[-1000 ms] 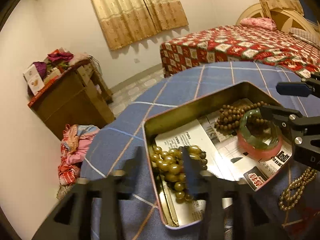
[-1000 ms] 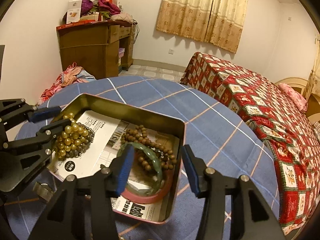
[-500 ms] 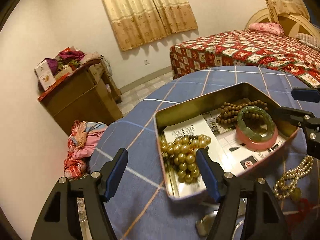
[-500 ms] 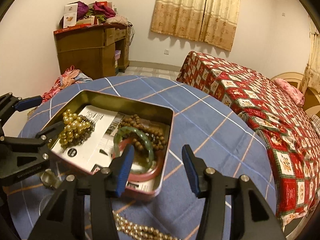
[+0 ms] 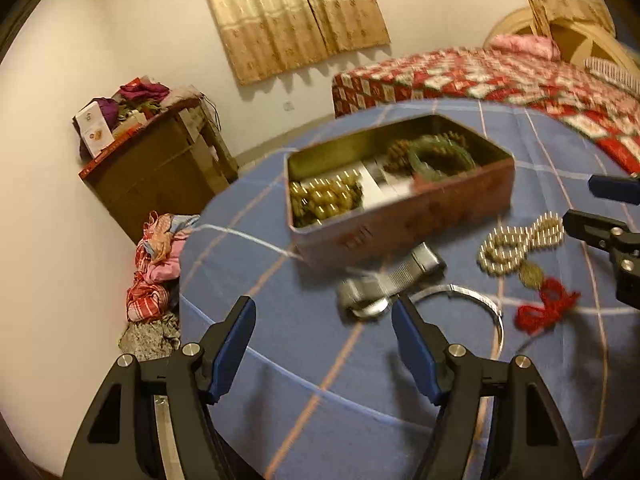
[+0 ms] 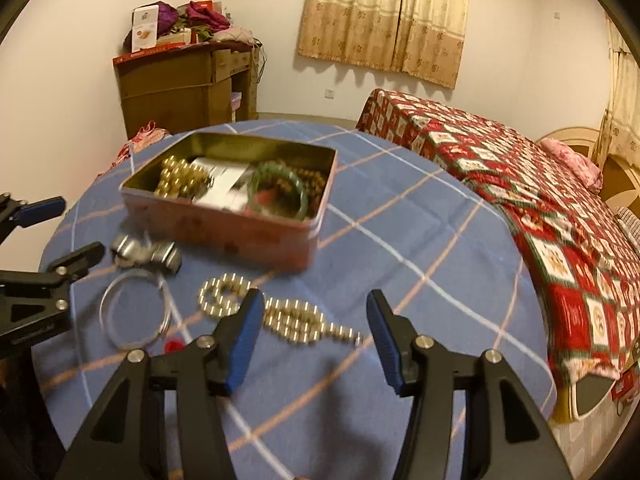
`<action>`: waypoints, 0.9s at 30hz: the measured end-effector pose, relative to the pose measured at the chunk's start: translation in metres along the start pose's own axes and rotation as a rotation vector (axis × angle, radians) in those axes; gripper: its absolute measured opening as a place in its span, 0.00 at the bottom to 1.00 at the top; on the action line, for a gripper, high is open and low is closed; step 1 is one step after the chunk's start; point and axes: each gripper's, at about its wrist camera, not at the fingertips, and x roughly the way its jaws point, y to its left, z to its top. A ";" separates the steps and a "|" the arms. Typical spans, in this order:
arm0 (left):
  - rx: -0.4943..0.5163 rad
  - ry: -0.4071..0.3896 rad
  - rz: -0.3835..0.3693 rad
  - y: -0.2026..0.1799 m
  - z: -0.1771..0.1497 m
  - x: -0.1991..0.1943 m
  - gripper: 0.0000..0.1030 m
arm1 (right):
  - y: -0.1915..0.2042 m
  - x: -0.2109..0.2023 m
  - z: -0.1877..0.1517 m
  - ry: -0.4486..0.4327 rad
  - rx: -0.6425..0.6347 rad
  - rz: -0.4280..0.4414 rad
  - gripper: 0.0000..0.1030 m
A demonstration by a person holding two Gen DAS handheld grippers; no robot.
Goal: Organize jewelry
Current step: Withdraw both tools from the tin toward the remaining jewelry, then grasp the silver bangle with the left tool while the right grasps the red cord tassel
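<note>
An open pink tin [image 5: 404,220] [image 6: 224,226] on the blue checked table holds a gold bead bracelet [image 5: 324,198] [image 6: 178,180], a green bangle [image 5: 440,158] [image 6: 280,192] and brown beads. In front of the tin lie a metal watch [image 5: 390,280] [image 6: 146,254], a thin silver bangle [image 5: 476,304] [image 6: 136,316] and a gold bead necklace [image 5: 520,244] [image 6: 280,316] with a red tassel [image 5: 546,308]. My left gripper [image 5: 324,344] is open and empty near the watch. My right gripper [image 6: 316,332] is open and empty over the necklace.
The round table [image 6: 420,248] has its edge close on the left in the left wrist view. A bed with a red quilt [image 6: 540,208] stands to the right, a wooden cabinet [image 6: 180,88] at the back, clothes on the floor [image 5: 156,264].
Both grippers have pulled back from the tin toward the table's near side. The left gripper let go of the gold bead bracelet in the tin. The watch, silver bangle and necklace came into view.
</note>
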 end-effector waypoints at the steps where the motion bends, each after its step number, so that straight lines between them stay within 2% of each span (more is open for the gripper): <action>1: 0.007 0.009 -0.007 -0.004 -0.001 0.002 0.69 | 0.000 -0.001 -0.002 0.001 0.000 0.001 0.55; 8: 0.036 0.062 -0.053 -0.019 -0.007 0.013 0.68 | 0.001 0.001 -0.014 0.010 0.010 0.013 0.58; 9: 0.026 0.054 -0.065 -0.018 -0.008 0.013 0.65 | 0.001 0.002 -0.014 0.009 0.011 0.017 0.58; 10: 0.021 0.056 -0.085 -0.018 -0.009 0.012 0.60 | 0.002 0.002 -0.014 0.008 0.011 0.021 0.58; 12: 0.027 0.069 -0.134 -0.019 -0.009 0.013 0.15 | 0.004 0.003 -0.017 0.010 0.003 0.025 0.58; 13: 0.035 0.076 -0.148 -0.021 -0.010 0.013 0.06 | 0.005 0.003 -0.017 0.010 0.003 0.027 0.58; 17: 0.030 0.062 -0.173 -0.018 -0.012 0.006 0.02 | 0.004 0.003 -0.019 0.010 0.009 0.036 0.58; 27: -0.016 0.025 -0.135 0.010 -0.009 -0.012 0.02 | 0.018 -0.003 -0.020 -0.002 -0.025 0.106 0.58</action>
